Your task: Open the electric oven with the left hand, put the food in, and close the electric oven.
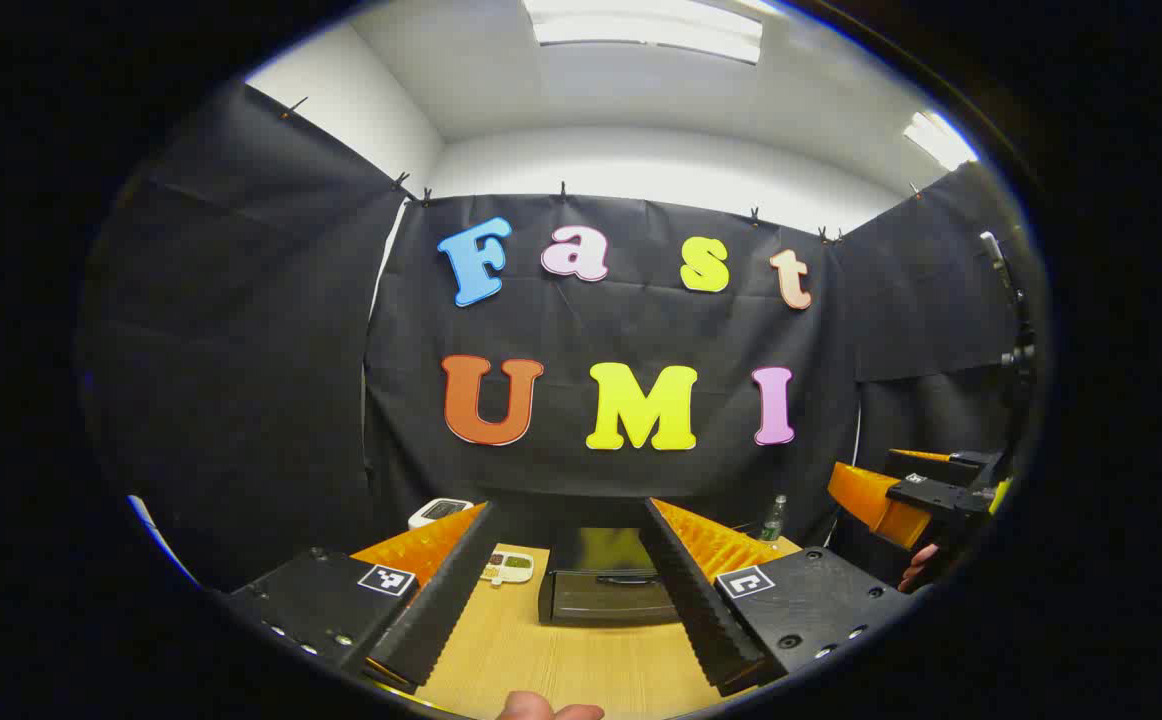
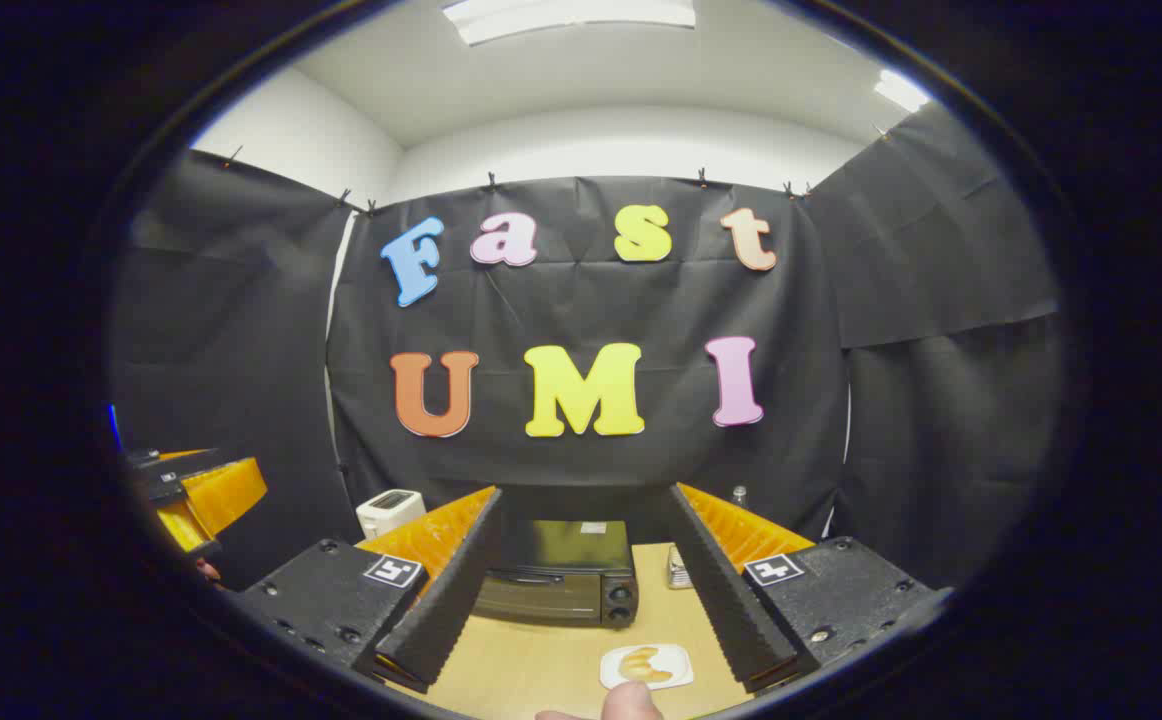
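Note:
A black electric oven [image 1: 603,588] stands on the wooden table [image 1: 561,665] with its door closed and its handle along the top edge. My left gripper [image 1: 571,518] is open above the table, well short of the oven, with nothing between its fingers. In the right gripper view the oven [image 2: 561,582] sits ahead and a small white plate with a golden pastry [image 2: 646,665] lies in front of it, near the table's front edge. My right gripper [image 2: 586,500] is open and empty, held above the plate. Each gripper appears off to the side in the other's view: right gripper [image 1: 926,495], left gripper [image 2: 191,495].
A white toaster [image 2: 389,512] stands left of the oven, and a small divided dish [image 1: 508,567] lies beside it. A bottle [image 1: 773,518] and a small cup-like item [image 2: 676,570] are to the oven's right. A fingertip [image 2: 631,700] pokes in at the bottom edge.

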`<state>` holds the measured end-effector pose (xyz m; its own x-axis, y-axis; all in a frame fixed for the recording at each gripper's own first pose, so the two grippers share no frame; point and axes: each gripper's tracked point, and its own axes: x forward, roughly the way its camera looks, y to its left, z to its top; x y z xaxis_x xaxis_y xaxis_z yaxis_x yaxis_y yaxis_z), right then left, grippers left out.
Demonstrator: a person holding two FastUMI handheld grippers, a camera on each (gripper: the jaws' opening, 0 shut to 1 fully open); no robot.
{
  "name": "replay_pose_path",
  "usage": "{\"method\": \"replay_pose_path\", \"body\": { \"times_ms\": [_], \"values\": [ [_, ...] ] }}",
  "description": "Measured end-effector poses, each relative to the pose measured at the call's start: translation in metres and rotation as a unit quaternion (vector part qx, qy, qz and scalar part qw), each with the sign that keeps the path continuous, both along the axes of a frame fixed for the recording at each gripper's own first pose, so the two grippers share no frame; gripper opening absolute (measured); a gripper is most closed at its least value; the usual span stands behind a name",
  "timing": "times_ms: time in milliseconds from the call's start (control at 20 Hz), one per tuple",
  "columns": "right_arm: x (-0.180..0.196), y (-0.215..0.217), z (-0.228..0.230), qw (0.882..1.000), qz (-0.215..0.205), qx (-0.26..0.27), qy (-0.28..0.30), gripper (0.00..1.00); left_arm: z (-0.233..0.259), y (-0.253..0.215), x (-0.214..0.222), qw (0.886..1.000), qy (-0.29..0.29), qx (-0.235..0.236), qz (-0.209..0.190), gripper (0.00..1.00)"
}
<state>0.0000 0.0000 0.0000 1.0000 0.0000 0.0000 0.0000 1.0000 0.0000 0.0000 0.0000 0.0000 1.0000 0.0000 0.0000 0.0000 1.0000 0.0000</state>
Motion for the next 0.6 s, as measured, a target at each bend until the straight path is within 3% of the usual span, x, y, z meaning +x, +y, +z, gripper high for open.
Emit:
{"method": "replay_pose_path", "body": {
  "times_ms": [600],
  "values": [
    [0.004,-0.020,-0.005,1.000,-0.002,0.014,0.009,1.00,0.000,-0.011,0.004,1.000,0.000,0.004,0.004,0.94]
  ]
}}
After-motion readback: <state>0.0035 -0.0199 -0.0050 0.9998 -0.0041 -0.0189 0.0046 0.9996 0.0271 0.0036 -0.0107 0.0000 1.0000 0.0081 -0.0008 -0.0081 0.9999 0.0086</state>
